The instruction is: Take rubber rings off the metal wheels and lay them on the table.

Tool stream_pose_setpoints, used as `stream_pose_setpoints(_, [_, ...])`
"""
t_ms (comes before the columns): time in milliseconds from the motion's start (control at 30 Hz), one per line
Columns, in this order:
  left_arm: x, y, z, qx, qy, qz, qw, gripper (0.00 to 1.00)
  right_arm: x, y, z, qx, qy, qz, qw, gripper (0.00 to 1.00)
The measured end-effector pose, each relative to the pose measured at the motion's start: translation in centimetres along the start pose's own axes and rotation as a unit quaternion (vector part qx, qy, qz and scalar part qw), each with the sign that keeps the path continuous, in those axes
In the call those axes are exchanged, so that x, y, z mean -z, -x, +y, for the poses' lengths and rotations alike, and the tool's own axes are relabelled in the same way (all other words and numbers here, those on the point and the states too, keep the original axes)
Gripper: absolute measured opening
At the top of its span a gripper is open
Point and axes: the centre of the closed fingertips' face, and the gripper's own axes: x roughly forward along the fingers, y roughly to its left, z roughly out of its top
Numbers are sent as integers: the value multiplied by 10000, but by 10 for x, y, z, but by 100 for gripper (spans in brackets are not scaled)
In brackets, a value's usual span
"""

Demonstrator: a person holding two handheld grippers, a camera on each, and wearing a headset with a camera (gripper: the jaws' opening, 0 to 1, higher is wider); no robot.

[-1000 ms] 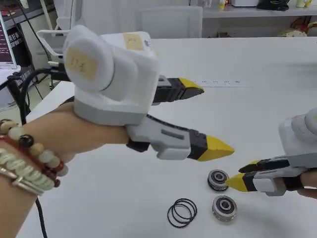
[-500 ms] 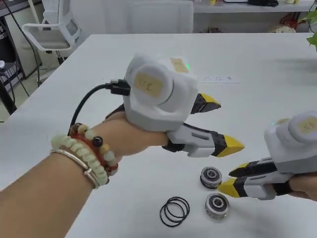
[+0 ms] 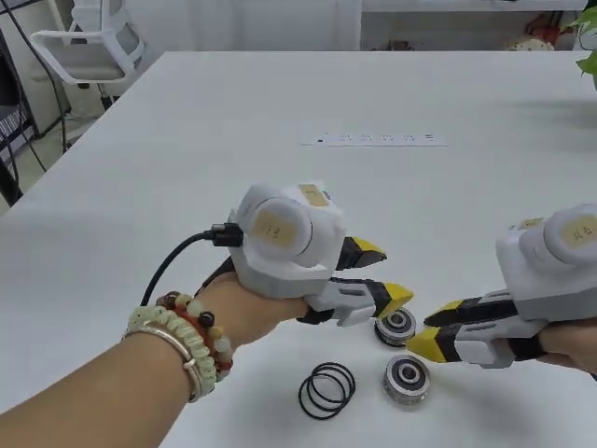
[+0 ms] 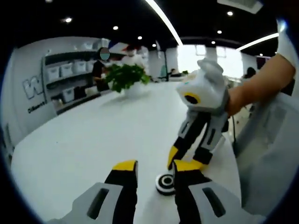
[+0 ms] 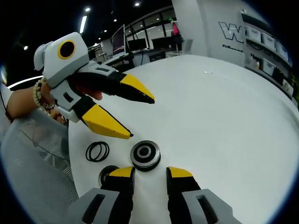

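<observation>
Head view: a person is holding the left tool (image 3: pixel 387 273) over a white tabletop (image 3: pixel 233 140), with bead bracelets (image 3: pixel 187 331) on that wrist. Its yellow-tipped jaws are spread apart and closing on nothing, and the lower tip is hanging just beside the far wheel (image 3: pixel 396 326). The right tool (image 3: pixel 434 327) is coming in from the right edge with its jaws also apart and empty, pointing between the far wheel and the near wheel (image 3: pixel 408 378). Both metal wheels are lying flat on the tabletop, near each other. A small cluster of loose black rubber rings (image 3: pixel 326 389) is lying flat on the tabletop, just left of the near wheel.

Left gripper view: the left tool (image 4: pixel 156 168) is showing a clear gap between its jaws. The far wheel (image 4: pixel 164 183) is sitting in that gap, partly hidden by the right-hand jaw. The right tool (image 4: pixel 187 158) is facing it from just beyond the wheel. A potted plant (image 4: pixel 126 77) is standing farther back on the tabletop.

Right gripper view: the right tool (image 5: pixel 151 172) is parted, with the far wheel (image 5: pixel 145 155) lying just ahead of the gap. The near wheel (image 5: pixel 108 175) is peeking out beside the left-hand jaw. The rubber rings (image 5: pixel 97 151) are lying just beyond the near wheel. The left tool (image 5: pixel 140 117) is hovering wide open above the far wheel.
</observation>
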Motion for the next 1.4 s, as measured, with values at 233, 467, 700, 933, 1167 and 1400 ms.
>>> stream_pose_setpoints(233, [30, -11, -11, 106, -34, 400, 9991, 27, -1, -2, 1, -47, 14, -32, 10000, 24])
stream_pose_setpoints(467, [36, -16, -19, 167, 76, 494, 9986, 20, -2, -3, 3, -85, 99, -61, 9999, 24])
stream_pose_setpoints(700, [42, -17, -19, 178, 132, 625, 9978, 17, -2, -5, 5, -91, 187, -39, 9998, 22])
stream_pose_setpoints(933, [43, -16, -19, 135, 330, 618, 9975, 14, 0, -6, 7, -88, 268, 0, 9996, 18])
stream_pose_setpoints(1167, [44, -14, -22, 157, 300, 627, 9975, 14, 3, -4, 6, -25, 569, 116, 9983, 10])
stream_pose_setpoints(1400, [45, -13, -22, 155, 315, 651, 9973, 14, 3, -5, 3, 132, 767, 231, 9967, 0])
